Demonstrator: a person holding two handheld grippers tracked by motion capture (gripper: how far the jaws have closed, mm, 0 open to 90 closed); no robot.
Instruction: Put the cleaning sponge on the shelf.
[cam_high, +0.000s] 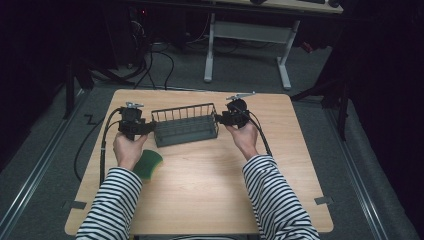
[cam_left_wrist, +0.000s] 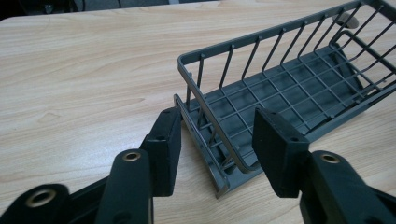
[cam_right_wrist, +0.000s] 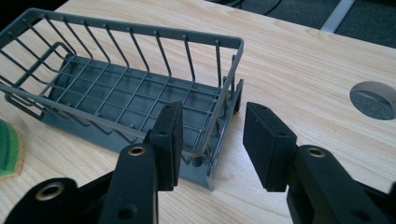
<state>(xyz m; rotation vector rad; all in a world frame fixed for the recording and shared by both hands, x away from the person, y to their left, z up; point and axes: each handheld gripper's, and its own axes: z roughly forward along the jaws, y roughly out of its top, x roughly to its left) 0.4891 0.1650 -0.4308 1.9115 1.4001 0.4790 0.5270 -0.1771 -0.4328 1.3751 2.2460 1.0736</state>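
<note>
While no brand, label or writing can be read on any item, the grey wire basket stands upright on the wooden desk, near its far middle, with one claw at each short end. The left claw is spread, its jaws straddling the basket's left end wall; in the left gripper view the rim corner sits between the pads, one outside and one inside the basket, with no pad seen pressing on the wire. The right claw is likewise spread across the right end wall; in the right gripper view a gap shows on both sides of the rim. A green sponge lies on the desk just beside the left hand, apart from the basket. A round hole pierces the desk near the right claw.
</note>
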